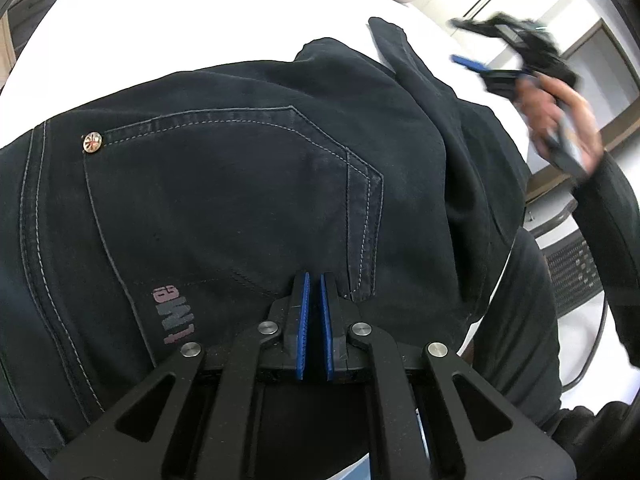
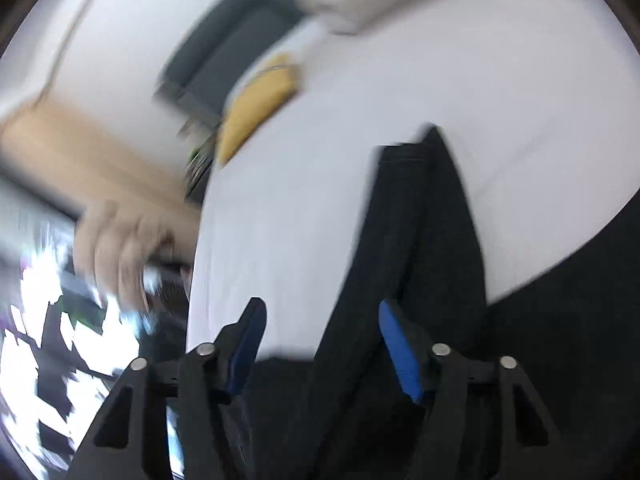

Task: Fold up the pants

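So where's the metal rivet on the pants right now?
In the left wrist view the rivet sits at the back pocket's upper left corner, left of and beyond the left gripper, on the dark pants.

- Pants (image 1: pixel 224 200): dark navy, pale grey stitching; faded pink print below pocket; copper rivet (image 1: pixel 92 143).
- Bed sheet (image 1: pixel 180 20): plain white.
- Left gripper (image 1: pixel 314 292) pads: blue, black frame.
- Cushion (image 2: pixel 256 108) beyond sheet: mustard yellow.

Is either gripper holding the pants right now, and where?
The left gripper is nearly shut above the dark jeans near the back pocket; whether it pinches fabric cannot be told. The right gripper is open, holding nothing.
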Demonstrator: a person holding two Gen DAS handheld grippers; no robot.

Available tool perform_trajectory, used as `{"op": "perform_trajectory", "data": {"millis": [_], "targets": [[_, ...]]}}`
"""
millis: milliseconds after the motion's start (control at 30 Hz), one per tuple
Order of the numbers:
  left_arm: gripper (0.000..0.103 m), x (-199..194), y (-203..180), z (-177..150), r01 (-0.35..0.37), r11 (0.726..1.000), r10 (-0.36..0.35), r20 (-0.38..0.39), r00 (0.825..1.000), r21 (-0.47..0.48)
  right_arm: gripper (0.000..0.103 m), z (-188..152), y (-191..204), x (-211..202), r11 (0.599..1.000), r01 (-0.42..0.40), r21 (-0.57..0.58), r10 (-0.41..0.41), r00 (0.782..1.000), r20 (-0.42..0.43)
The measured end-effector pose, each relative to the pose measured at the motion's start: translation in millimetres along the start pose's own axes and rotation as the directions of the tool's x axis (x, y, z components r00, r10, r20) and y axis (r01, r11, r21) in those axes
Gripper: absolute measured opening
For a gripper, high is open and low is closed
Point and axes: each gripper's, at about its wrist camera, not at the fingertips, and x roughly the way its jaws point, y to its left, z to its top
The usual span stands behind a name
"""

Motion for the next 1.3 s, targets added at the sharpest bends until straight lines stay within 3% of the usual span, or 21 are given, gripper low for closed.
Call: {"op": "perform_trajectory", "data": {"millis": [167,367,433,533,600,800,900,1033,1133,1200,1300], "targets": [[0.006,-6,8,-5,0.008,1.0,-0.008,-0.002,1.0,-0.023,0.057,31,-56,61,0.962,0.052,0.268,-0.045,0.998,-0.033],[0.006,-10,16,-5,0.018,0.999,-0.018,-0.003,1.0,-0.034,0.057,42,-53,94,0.95,-0.049,0.308,0.051,0.999,0.002],[0.006,-9,16,-4,0.016,0.999,-0.016,-0.005,1.0,-0.033,0.049,46,-49,103,0.947,-0.075,0.313,0.077,0.997,0.006],[0.006,-8,13,-2,0.01,0.999,-0.011,-0.009,1.0,-0.032,0.011,51,-46,112,0.949,-0.06,0.309,0.065,0.998,-0.006],[0.006,-6,10,0,0.002,1.0,-0.003,-0.01,1.0,-0.03,0.006,60,-50,106,0.955,-0.047,0.292,0.05,0.999,-0.002],[0.006,-1,1,3,-0.012,1.0,0.012,-0.008,1.0,-0.018,0.005,61,-53,21,0.965,-0.106,0.241,0.066,0.983,0.17],[0.006,0,-3,3,-0.018,1.0,0.018,-0.005,1.0,-0.021,0.005,50,-69,-54,0.962,-0.13,0.239,0.054,0.952,0.301],[0.006,1,-8,2,-0.028,0.999,0.028,-0.005,1.0,-0.021,0.005,-5,-116,-145,0.947,-0.103,0.305,-0.04,0.902,0.431],[0.006,3,-12,5,-0.027,0.999,0.027,-0.011,1.0,-0.027,0.005,-59,-164,-179,0.897,-0.069,0.436,-0.153,0.878,0.453],[0.006,4,-12,7,-0.025,0.999,0.025,-0.015,1.0,-0.031,0.005,-83,-187,-183,0.863,-0.074,0.5,-0.186,0.874,0.449],[0.006,6,-14,11,-0.031,0.999,0.03,-0.023,0.999,-0.031,0.008,-104,-217,-175,0.82,-0.084,0.567,-0.197,0.888,0.416]]}}
